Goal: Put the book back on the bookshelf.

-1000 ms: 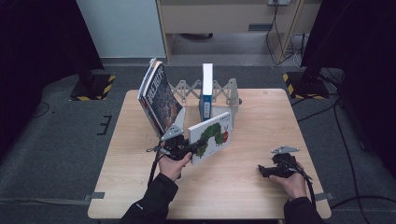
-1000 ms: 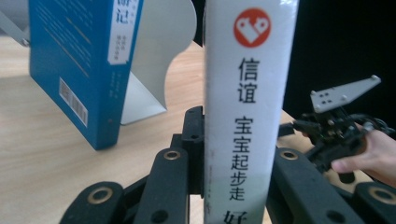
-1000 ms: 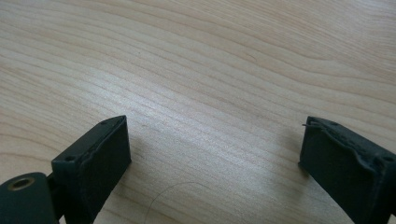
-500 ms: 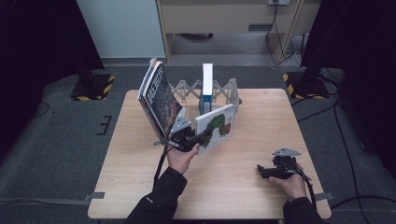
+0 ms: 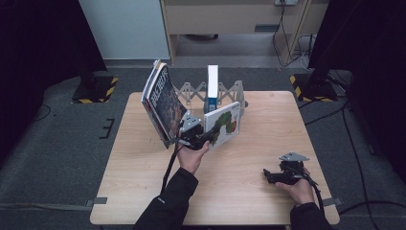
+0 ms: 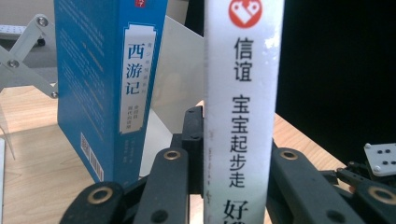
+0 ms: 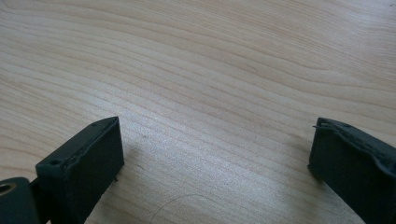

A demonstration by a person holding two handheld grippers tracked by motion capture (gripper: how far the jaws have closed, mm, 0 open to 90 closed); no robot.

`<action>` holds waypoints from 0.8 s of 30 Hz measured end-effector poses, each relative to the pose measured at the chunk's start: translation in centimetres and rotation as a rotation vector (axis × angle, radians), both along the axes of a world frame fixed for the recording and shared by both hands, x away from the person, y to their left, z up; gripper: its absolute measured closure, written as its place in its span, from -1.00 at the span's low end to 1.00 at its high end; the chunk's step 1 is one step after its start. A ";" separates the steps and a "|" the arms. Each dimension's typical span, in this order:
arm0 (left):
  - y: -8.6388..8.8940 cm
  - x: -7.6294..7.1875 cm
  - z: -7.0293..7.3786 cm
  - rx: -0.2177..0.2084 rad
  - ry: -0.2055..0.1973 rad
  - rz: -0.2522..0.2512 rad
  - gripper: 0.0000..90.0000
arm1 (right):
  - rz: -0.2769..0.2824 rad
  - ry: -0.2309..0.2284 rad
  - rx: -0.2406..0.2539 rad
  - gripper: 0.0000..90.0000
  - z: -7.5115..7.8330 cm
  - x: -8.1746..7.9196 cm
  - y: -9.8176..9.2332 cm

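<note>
My left gripper (image 5: 200, 137) is shut on the spine of a white picture book (image 5: 223, 122) with a green caterpillar on its cover, held upright just in front of the rack (image 5: 189, 91). In the left gripper view the book's white spine (image 6: 243, 107) stands between my black jaws, close beside a blue book (image 6: 109, 88). That blue book (image 5: 212, 86) stands upright in the rack. My right gripper (image 5: 269, 175) rests low on the table at the front right. Its jaws have just been opening and stand wide, fingers (image 7: 84, 163) apart over bare wood with nothing between them.
Several books (image 5: 162, 103) lean together at the rack's left end, close to my left hand. The wooden table (image 5: 143, 191) stands on grey floor. Black stands with yellow-striped feet (image 5: 95, 91) sit beyond the far corners.
My left hand has carried the picture book away from me and slightly right, closer to the rack and the blue book. The right hand has stayed where it was.
</note>
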State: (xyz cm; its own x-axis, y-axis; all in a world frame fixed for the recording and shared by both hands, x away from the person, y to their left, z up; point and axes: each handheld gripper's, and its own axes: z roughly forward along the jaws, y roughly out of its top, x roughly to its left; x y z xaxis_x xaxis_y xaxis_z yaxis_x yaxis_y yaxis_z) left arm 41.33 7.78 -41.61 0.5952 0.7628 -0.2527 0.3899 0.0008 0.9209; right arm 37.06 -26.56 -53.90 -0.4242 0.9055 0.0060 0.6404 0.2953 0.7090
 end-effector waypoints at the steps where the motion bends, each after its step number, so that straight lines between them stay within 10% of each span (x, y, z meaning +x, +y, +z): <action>1: -0.2 0.1 0.0 -0.003 0.005 -0.001 0.65 | 0.001 -0.001 -0.001 -0.93 0.0 0.0 0.0; 24: -3.1 2.0 -1.3 0.050 -0.043 0.064 0.65 | 0.001 0.000 -0.001 -0.93 0.0 0.0 0.0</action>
State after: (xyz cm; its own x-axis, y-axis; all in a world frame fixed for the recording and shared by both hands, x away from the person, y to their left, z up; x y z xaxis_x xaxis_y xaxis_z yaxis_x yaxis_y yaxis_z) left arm 43.32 4.72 -42.89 0.5546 0.8105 -0.1887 0.3504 -0.0218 0.9363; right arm 37.08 -26.57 -53.90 -0.4254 0.9050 0.0053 0.6398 0.2966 0.7090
